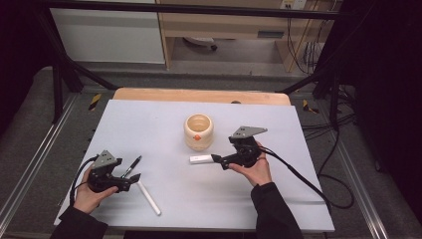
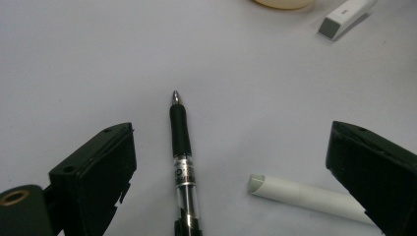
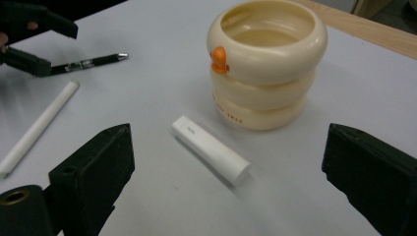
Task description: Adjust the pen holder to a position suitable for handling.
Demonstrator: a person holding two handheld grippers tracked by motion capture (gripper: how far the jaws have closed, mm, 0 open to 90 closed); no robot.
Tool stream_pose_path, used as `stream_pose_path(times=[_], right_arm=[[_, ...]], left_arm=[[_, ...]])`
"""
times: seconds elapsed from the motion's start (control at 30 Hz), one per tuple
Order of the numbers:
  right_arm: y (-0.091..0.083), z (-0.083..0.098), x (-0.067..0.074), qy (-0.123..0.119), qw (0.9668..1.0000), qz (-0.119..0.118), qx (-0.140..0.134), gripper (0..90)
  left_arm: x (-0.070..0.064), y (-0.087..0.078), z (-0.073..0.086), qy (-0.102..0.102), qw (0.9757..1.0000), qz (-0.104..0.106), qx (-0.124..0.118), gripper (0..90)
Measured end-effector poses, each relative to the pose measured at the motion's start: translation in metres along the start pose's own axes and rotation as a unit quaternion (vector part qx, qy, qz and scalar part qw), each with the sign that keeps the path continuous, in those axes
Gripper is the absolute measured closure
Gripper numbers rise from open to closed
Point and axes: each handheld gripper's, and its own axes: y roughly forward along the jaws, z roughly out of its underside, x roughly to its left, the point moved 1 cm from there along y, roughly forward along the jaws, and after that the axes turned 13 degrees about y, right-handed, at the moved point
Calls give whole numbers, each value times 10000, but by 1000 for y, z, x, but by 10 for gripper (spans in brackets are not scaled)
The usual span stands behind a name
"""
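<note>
Between the right tool's [image 3: 223,172] gaping jaws, a short white stick [image 3: 210,149] is lying flat on the worktop [image 1: 164,119], just beside the cream ringed pot [image 3: 265,64]. It is looking light, rigid and smooth, likely slippery, so pinching across its middle seems best. Over at the left tool [image 2: 231,172], also gaping and gripping nothing, a black pen [image 2: 182,157] and a long white tube [image 2: 305,195] are lying between the jaws; that close view is revealing the pen's bare tip, while the high view is giving the overall layout.
</note>
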Motion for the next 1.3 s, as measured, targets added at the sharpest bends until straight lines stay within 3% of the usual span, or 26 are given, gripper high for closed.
stream_pose_path(times=[0.53, 0.73, 1.03, 1.3], right_arm=[[39, -39, 14, -337, 9994, -23, 11, 250], [61, -55, 19, -526, 9984, -107, 175, 390], [92, -60, 20, -914, 9949, -94, 424, 517], [106, -60, 12, -1025, 9930, -3, 581, 634]], left_arm=[[0, 1, 0, 5, 10000, 40, 26, 54], [0, 1, 0, 10, 10000, 44, 25, 55], [1, 1, 0, 9, 10000, 46, 14, 56], [2, 1, 0, -17, 10000, 28, -12, 58]])
